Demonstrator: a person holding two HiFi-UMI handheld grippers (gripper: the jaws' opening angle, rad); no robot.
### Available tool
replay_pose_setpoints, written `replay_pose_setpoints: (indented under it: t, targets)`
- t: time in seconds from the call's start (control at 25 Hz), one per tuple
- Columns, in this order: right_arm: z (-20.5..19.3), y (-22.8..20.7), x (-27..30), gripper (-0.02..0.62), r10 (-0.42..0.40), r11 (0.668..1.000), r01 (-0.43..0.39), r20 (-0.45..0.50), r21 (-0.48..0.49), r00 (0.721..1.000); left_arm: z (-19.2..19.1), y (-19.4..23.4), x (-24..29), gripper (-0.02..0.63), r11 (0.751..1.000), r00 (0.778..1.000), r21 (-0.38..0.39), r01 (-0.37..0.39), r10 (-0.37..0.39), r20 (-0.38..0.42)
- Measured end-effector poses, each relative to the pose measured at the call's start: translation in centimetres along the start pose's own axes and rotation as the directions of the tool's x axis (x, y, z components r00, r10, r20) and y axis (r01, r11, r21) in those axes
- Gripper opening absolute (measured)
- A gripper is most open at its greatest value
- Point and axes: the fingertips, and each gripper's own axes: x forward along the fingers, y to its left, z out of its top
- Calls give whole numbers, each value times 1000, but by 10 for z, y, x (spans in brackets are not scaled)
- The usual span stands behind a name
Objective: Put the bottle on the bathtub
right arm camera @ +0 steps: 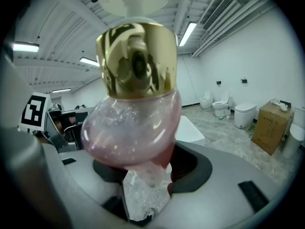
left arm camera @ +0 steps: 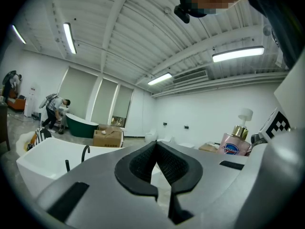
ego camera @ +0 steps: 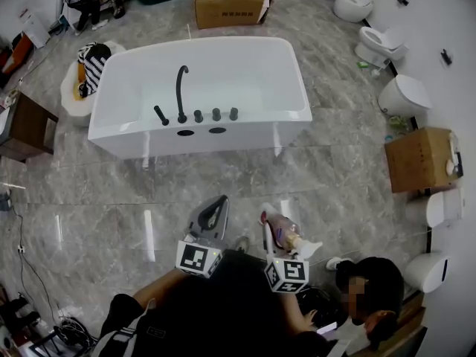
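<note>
Right gripper view shows the right gripper (right arm camera: 143,173) clamped on the bottle (right arm camera: 131,128). Its jaws stand wide around the pink, glittery body, below the gold collar (right arm camera: 136,61). We judge this hold leaves the base free to be set down and keeps the pump head clear of the pads. The bottle leans in the grip, so we expect it will need righting before release.

The left gripper (left arm camera: 155,149) has its jaws together at the tips with nothing between them. It points level toward the tub and appears idle; we see no role for it yet.

Head view places the bottle low in the frame, close to the person and well apart from the bathtub (ego camera: 245,121), with open floor (ego camera: 335,169) between. The task is therefore at the carrying stage, placement not yet begun.

The bathtub is white and freestanding. Its near ledge carries a black faucet (ego camera: 181,91) and a row of black knobs. The bare stretch of ledge to the right of those fittings looks the likeliest landing spot. It is narrow and glossy, so a tall bottle may tip or slide.

The floor is polished grey marble-pattern tile that reflects the ceiling lights. Toilets (ego camera: 379,44) line the right wall, and cardboard boxes (ego camera: 230,2) stand behind the tub and beside the toilets.
</note>
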Motion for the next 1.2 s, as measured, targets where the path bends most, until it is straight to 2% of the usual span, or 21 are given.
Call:
replay_pose_setpoints:
  t: [0.76,0.96,1.2]
  targets:
    - [15,42,60,227,-62,998,61,8,17,998,7,79,15,15,998,998,-24,59,-59,-2]
    - [19,47,74,227,-90,996,90,4,26,996,5,96,20,15,997,997,-31,76,-77,-14]
    - [31,44,100,227,-79,997,79,2,11,997,6,108,39,15,996,997,-49,72,-73,-6]
